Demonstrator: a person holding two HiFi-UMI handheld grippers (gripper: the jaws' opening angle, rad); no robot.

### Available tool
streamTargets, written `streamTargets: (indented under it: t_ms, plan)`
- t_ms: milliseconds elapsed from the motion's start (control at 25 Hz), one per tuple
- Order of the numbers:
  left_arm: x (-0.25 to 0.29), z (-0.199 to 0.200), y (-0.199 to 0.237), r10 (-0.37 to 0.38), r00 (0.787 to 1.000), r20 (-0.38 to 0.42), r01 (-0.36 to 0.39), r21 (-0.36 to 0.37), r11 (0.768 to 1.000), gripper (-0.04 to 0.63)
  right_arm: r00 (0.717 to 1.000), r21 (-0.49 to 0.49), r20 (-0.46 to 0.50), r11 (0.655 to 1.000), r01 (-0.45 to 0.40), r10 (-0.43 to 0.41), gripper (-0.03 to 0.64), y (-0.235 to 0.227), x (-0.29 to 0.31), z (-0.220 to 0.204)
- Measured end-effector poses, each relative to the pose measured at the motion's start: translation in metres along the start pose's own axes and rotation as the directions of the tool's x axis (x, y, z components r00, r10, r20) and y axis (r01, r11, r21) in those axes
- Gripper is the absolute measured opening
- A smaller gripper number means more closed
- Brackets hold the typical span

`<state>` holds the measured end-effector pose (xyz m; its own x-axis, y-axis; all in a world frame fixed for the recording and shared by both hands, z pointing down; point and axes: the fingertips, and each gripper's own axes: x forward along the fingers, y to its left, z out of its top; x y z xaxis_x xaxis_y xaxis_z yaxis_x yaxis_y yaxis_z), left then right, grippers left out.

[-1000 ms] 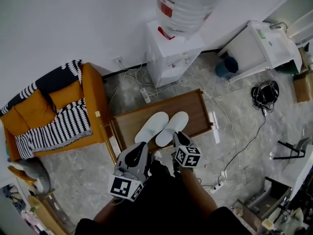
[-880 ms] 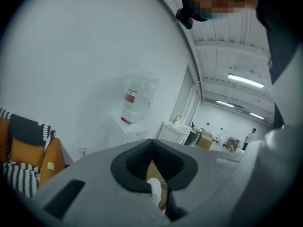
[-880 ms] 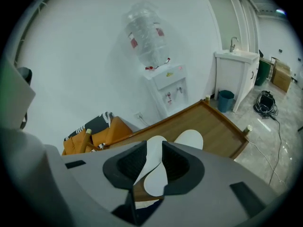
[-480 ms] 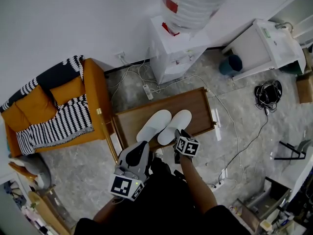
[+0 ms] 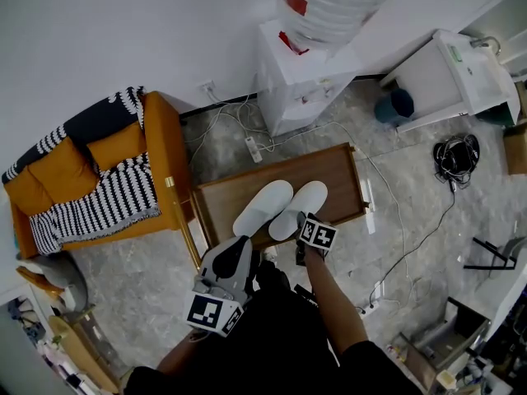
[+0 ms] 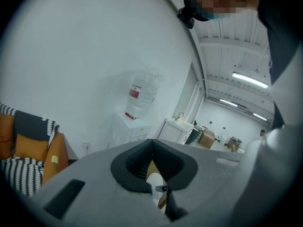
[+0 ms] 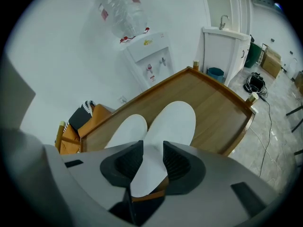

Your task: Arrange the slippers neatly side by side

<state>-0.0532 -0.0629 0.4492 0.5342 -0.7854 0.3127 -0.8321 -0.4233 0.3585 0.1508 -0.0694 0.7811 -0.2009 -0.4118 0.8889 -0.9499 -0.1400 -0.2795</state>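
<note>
Two white slippers lie side by side, toes away from me, on a low wooden table [image 5: 338,171]. The left slipper [image 5: 262,208] touches the right slipper [image 5: 301,206] along its inner side. My right gripper [image 5: 303,221] is at the right slipper's heel. In the right gripper view the jaws are opening, and the heel of the right slipper [image 7: 173,119] lies between them beside the left slipper [image 7: 124,129]. My right gripper [image 7: 153,148] no longer presses on it. My left gripper [image 5: 239,245] is held back near my body, and its tips [image 6: 152,143] are shut on nothing.
Behind the table, a white water dispenser [image 5: 300,89] stands against the wall. An orange armchair [image 5: 99,179] with a striped throw is at the left. A power strip [image 5: 254,148] and cables lie on the floor. A white cabinet [image 5: 445,72] and a blue bin [image 5: 400,105] are at the right.
My right gripper has moved forward to the table's near edge, up to the right slipper's heel. The left gripper has stayed near my body.
</note>
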Motion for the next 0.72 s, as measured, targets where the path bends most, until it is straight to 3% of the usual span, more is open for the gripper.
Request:
streamTargets:
  t_ms: [360,720]
  plan:
    - [-0.002,-0.004,0.003,0.008,1.000,-0.011,-0.008,-0.008,1.000,0.012,1.000,0.029,-0.021,1.000,0.010,-0.009,0.091,-0.004,0.015,0.001]
    - [0.001,-0.006,0.006,0.013,1.000,-0.014,-0.013,-0.014,1.000,0.012,0.999,-0.029,-0.036,1.000,0.009,-0.010,0.035,-0.002,0.015,0.004]
